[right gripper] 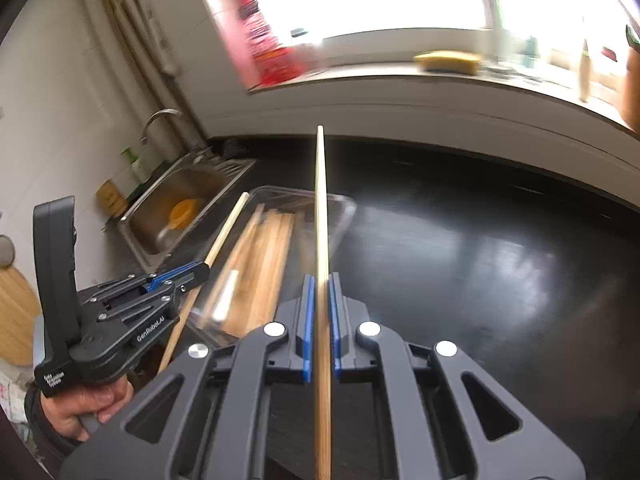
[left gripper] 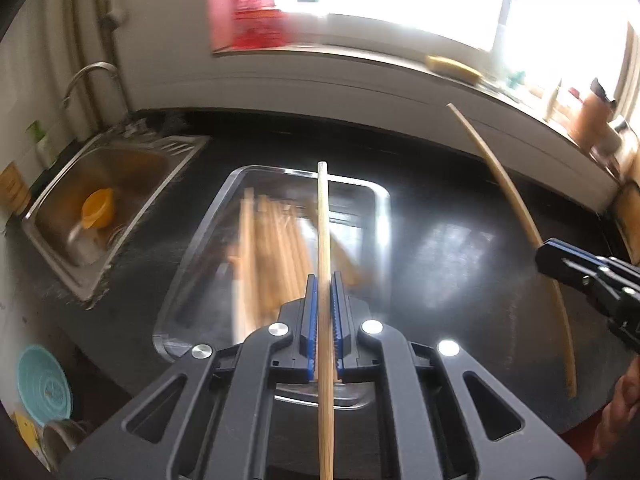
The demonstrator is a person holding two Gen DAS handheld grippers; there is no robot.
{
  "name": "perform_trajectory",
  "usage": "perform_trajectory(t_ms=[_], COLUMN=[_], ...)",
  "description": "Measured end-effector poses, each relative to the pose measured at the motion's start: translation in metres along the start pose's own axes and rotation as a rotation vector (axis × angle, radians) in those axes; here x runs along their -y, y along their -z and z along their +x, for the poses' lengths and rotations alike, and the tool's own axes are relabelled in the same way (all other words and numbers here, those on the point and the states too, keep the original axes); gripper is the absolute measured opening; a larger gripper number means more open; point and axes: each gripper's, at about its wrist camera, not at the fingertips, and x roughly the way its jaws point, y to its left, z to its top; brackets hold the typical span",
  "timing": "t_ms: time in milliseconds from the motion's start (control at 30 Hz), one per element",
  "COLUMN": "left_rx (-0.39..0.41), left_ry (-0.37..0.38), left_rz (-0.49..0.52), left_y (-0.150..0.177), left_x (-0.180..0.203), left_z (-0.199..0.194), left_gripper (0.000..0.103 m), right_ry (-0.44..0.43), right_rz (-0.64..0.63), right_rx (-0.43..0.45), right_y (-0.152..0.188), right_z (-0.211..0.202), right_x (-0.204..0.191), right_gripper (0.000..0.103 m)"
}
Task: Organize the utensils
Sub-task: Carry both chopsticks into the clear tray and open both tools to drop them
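My left gripper (left gripper: 324,280) is shut on a wooden chopstick (left gripper: 323,216) that runs straight ahead, held above a clear plastic tray (left gripper: 224,200) with several wooden chopsticks (left gripper: 272,248) lying in it. My right gripper (right gripper: 321,282) is shut on a second chopstick (right gripper: 321,200), to the right of the same tray (right gripper: 340,216). In the left wrist view the right gripper (left gripper: 548,256) shows at the right edge with its chopstick (left gripper: 504,184). The right wrist view shows the left gripper (right gripper: 200,272) at the left with its chopstick (right gripper: 224,236) and a hand (right gripper: 80,408) on the grip.
A black countertop (left gripper: 460,248) spreads to the right of the tray. A steel sink (left gripper: 120,184) with an orange cup (left gripper: 97,209) and a tap (left gripper: 90,76) lies to the left. A windowsill (right gripper: 400,76) with a yellow sponge (right gripper: 446,61) and bottles runs along the back.
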Motion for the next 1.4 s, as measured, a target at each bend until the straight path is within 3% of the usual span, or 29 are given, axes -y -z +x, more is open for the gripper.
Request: perform_trajectory(t_ms=[267,700,1233,1400], left_rx=[-0.021,-0.087,-0.131,-0.137], left_ry=[-0.009,0.031,0.003,-0.017], left_rz=[-0.134,-0.228,-0.216,-0.205], left_y=[-0.011,-0.02,-0.026,-0.026], left_x=[-0.061,-0.073,-0.07,-0.071], left_z=[0.013,0.074,0.106,0.109], left_gripper=[0.006,0.006,0.006,0.008], right_ry=[-0.13,-0.075,-0.048,-0.101], right_rz=[0.046,0.101,0.106,0.145], right_rx=[-0.129,-0.24,-0.264,-0.286], right_y=[-0.03,-0.035,-0.036,-0.037], right_z=[0.076,0.147,0.168,0.171], right_x=[-0.047,-0.038,-0.031,-0.023], right_gripper=[0.008,0.008,0.008,0.008])
